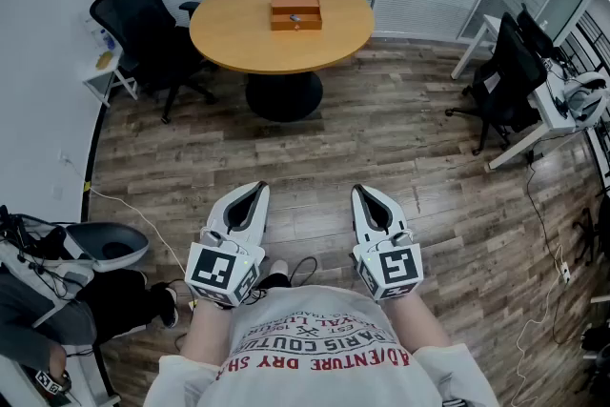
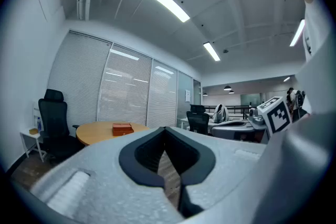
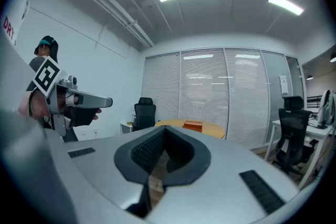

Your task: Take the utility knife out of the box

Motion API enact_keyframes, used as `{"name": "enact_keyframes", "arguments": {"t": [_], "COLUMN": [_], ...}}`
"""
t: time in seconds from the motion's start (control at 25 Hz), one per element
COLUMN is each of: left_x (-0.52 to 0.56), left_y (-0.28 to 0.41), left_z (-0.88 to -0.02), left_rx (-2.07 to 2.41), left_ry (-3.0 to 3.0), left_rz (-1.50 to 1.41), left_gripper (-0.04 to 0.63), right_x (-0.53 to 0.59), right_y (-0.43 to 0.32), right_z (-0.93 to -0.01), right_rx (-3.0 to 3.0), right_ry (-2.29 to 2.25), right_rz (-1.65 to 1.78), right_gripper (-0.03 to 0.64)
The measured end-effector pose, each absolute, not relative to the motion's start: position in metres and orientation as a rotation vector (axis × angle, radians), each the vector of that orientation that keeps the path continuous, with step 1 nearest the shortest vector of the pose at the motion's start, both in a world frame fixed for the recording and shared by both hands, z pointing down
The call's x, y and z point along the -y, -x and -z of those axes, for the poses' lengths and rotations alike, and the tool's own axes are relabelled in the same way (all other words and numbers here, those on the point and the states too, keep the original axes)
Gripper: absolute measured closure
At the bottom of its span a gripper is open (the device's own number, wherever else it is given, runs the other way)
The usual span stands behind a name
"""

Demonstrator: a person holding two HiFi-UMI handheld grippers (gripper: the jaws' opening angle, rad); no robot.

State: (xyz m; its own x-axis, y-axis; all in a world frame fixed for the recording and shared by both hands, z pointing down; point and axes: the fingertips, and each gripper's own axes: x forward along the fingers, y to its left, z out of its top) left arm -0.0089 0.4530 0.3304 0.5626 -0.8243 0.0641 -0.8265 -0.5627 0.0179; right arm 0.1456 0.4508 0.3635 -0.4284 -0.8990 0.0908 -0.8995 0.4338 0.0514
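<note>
Orange box (image 1: 295, 7) on table (image 1: 229, 33), far beyond left tool (image 1: 259, 187), right tool (image 1: 360, 191): both closed, empty.

Well ahead of both jaws, the box (image 1: 295, 11) looks like reddish-brown wood with a slight sheen. The table (image 1: 229, 38) beneath it has a smooth, pale wood-look top, satin rather than glossy. The floor (image 1: 400, 138) between the jaws and the table shows grey-brown planks with a rough-looking grain. The left gripper (image 1: 257, 189) and right gripper (image 1: 363, 192) have matt, finely grained white plastic shells. The inner faces of the jaws are dark, ribbed and rubbery-looking.
</note>
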Motion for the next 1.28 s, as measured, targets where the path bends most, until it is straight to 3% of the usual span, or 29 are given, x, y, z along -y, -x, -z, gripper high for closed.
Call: {"name": "enact_keyframes", "arguments": {"t": [0.8, 1.28], "left_x": [-0.412, -0.345], "left_y": [0.036, 0.107], "left_z": [-0.344, -0.363], "left_rx": [1.350, 1.272], "left_ry": [-2.730, -2.741], "left_rz": [-0.043, -0.080], "left_gripper": [0.600, 0.600], "right_x": [-0.416, -0.360], "right_y": [-0.104, -0.043], "right_z": [-0.371, -0.401], "right_rx": [2.555, 2.435], "right_ry": [-1.609, -1.697], "right_rz": [-0.107, -0.221], "right_gripper": [0.609, 0.609]}}
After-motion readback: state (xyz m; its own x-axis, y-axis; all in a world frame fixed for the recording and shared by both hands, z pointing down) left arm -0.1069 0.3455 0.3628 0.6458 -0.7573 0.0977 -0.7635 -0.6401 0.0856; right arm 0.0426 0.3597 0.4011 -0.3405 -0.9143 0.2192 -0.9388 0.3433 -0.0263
